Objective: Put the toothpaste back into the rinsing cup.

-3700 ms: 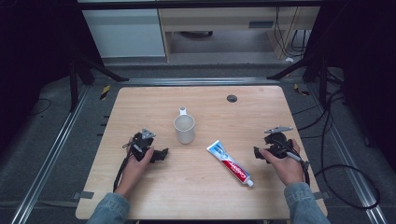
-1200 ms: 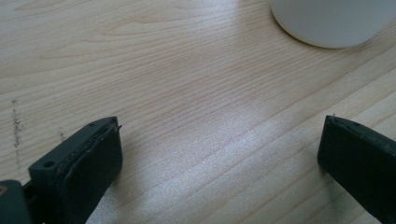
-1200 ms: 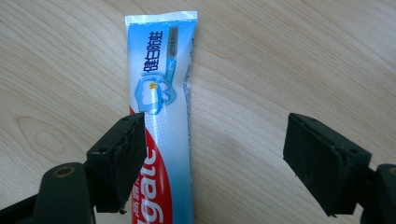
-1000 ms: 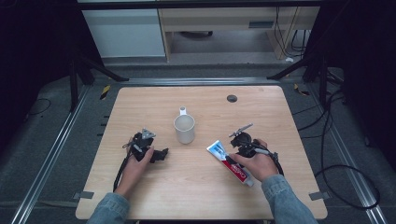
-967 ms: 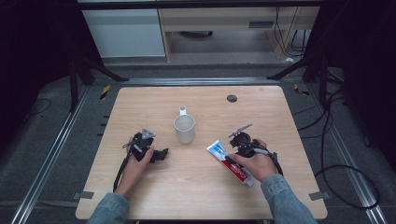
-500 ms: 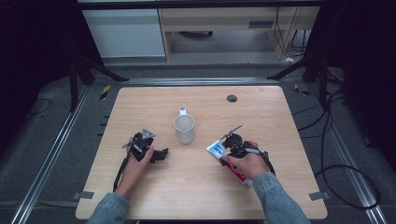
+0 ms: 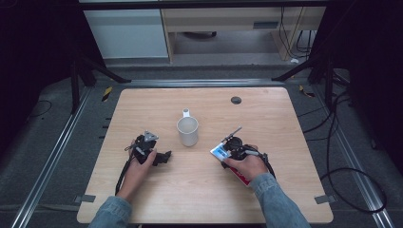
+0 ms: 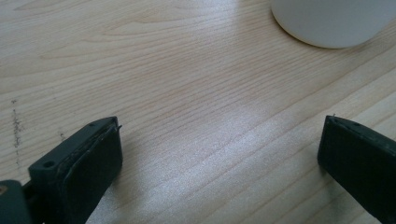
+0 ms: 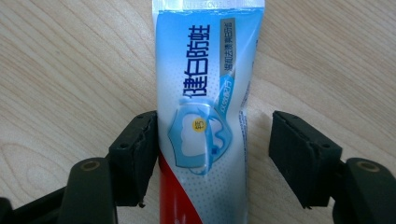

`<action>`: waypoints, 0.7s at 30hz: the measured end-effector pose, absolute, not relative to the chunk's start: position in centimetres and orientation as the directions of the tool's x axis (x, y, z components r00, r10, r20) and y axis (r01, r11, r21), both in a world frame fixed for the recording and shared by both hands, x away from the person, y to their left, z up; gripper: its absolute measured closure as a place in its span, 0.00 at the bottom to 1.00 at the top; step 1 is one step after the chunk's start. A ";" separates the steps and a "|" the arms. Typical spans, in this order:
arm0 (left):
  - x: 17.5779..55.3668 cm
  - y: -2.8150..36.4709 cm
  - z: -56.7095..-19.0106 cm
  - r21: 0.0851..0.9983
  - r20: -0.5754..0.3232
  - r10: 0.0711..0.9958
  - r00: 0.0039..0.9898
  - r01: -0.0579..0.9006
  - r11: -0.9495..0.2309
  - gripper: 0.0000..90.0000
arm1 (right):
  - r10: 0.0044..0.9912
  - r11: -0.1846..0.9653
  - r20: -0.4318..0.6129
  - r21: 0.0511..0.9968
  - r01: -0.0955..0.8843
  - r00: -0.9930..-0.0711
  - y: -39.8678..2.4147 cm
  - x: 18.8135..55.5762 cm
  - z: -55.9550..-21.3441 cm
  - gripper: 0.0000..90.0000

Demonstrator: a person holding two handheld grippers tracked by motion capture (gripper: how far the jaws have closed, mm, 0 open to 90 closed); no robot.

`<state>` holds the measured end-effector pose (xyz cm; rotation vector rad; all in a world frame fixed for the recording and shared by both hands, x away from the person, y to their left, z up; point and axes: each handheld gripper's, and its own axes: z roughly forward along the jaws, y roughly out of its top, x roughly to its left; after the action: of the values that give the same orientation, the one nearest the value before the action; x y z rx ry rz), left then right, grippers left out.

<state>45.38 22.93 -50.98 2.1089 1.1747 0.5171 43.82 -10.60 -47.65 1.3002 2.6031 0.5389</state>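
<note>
The toothpaste tube [image 9: 205, 116] is laid flat on the wooden table [image 7: 285, 118], right of centre towards the near edge, just right of the white mug [image 7: 187, 131]. It's straddled by the right gripper [image 9: 210, 154]: the left pad is right at the tube's edge, a gap is left at the other, so nothing's clamped yet, though the jaws have just been closing. The left gripper [image 8: 219, 154] is held wide open over bare wood, left of the mug.

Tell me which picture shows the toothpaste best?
The right gripper view: the toothpaste lies up close between that claw's jaws, print readable. The high view shows it small, partly under the hand. The left gripper view looks at bare table.
</note>
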 end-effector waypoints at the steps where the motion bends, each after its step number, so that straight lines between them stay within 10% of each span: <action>1: 45.4 22.9 -51.0 0.711 0.021 0.856 0.517 0.594 -0.376 0.00 | 0.797 0.554 0.003 0.395 0.733 -0.604 -10.5 43.9 -47.7 0.39; 21: 45.4 22.9 -51.0 0.709 0.023 0.855 0.518 0.594 -0.379 0.00 | 0.779 0.584 -0.013 0.381 0.717 -0.627 -10.1 44.1 -47.5 0.55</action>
<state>45.38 22.93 -50.98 2.1098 1.1750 0.5169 44.06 -10.05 -47.52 1.2559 2.6330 0.5128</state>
